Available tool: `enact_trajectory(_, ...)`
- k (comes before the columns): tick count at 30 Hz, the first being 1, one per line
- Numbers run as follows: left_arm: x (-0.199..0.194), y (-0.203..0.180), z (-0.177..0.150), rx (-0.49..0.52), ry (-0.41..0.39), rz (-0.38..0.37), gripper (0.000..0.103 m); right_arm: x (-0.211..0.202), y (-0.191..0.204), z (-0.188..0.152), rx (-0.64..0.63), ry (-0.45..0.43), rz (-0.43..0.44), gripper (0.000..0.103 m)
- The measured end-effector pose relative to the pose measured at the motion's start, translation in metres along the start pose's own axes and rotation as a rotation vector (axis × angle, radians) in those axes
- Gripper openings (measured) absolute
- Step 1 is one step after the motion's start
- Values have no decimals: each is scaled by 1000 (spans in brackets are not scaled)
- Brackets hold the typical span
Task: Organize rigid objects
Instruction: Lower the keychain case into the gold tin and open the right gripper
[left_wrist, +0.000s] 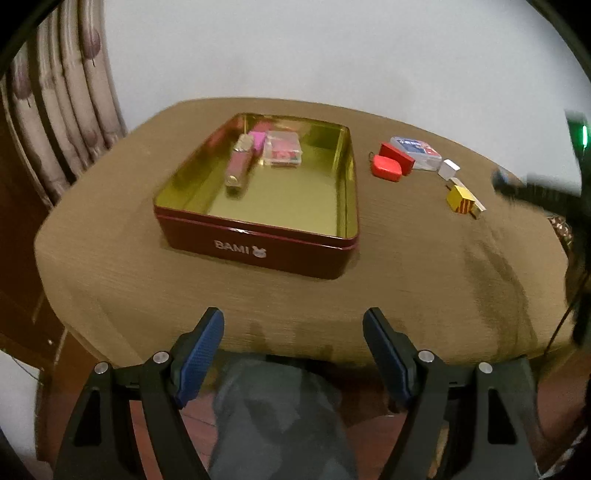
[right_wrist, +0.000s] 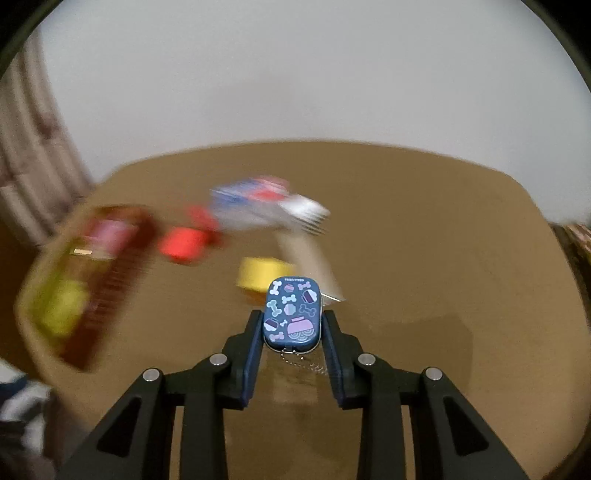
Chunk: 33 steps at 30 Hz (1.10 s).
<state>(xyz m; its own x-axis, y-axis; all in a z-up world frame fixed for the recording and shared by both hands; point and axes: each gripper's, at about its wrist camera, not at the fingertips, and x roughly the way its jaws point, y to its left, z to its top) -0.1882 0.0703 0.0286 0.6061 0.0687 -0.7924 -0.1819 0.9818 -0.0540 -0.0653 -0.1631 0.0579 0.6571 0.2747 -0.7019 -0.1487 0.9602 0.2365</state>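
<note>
A dark red tin with a gold inside sits on the brown table; it holds a pink tube, a pink block and a clear case. My left gripper is open and empty over the table's near edge. My right gripper is shut on a small blue tin with bone prints, held above the table with its ball chain hanging. Right of the tin lie two red pieces, a clear blue case, a white block and a yellow block.
A curtain hangs at the left and a white wall stands behind the table. The right arm's dark shape shows blurred at the right edge of the left wrist view. The right wrist view is motion-blurred; the red tin shows at its left.
</note>
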Motion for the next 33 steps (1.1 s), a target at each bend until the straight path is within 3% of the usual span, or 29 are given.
enact_trajectory(5,-12,0,-3,30,-65,53,77,23,90,50,-104,52,205,31)
enact_trajectory(10,-12,9,-5,18,-50,42,78,85,148,78,-174,130,186,31)
enact_trajectory(13,-5,15,-5,0,-20,38,79,118,169,84,-208,167,129,31)
enact_trajectory(17,-2,26,-3,-41,-5,10,79,147,179,84,-227,194,55,31)
enact_trajectory(23,0,30,-3,-60,10,-8,79,179,171,82,-196,237,15,32)
enact_trajectory(30,5,26,-3,-49,25,3,79,174,160,86,-145,213,37,34)
enact_trajectory(33,6,23,-4,-35,19,17,79,135,126,83,-55,113,109,34)
